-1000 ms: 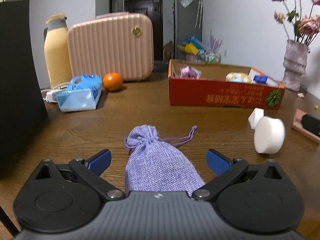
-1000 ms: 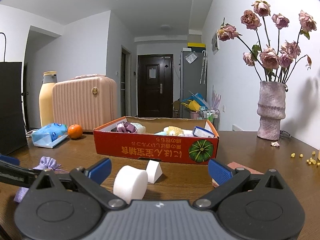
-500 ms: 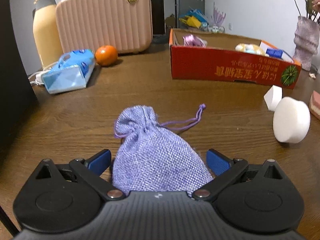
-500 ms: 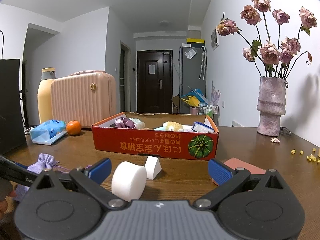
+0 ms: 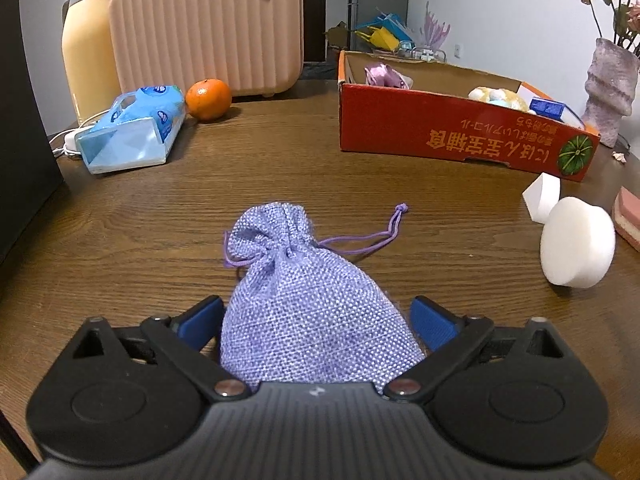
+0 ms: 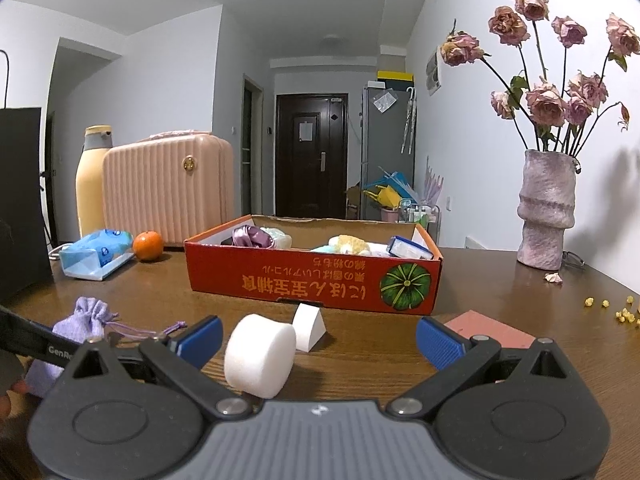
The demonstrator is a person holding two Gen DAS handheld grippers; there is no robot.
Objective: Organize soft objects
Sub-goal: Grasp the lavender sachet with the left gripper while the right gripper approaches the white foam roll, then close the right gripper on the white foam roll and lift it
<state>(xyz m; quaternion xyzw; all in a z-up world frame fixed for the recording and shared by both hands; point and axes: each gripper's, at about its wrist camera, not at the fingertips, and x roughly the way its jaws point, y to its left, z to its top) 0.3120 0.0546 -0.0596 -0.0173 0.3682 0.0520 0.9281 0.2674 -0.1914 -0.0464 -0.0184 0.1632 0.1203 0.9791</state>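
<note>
- Left wrist view: the left tongs now straddle a lilac drawstring pouch lying on the wooden table. A second ago the pouch sat further ahead and looked smaller; the tongs have moved in and tipped down over it.
- The jaws have just been closing, with the pouch between them. The blue pads stand just beside the cloth on either side; a slim gap shows at the right pad, so the tongs are still open and not yet gripping.
- The pouch's gathered neck points away from the camera, and its cord trails off to the right.
- Beyond it, to the right, stands the red cardboard box, already holding several soft items. It is probably where the pouch belongs.
- This looks like the start of a pick-up: once the jaws meet the cloth, the pouch can be lifted and carried to the box.
- Right wrist view: the right tongs are wide open and holding nothing, unmoved since a second ago.
- A round white foam block lies between their pads, nearer the left one, with a white foam wedge just behind it.
- At the left edge the pouch shows again, partly hidden behind the left tongs' arm, well apart from the box.
</note>
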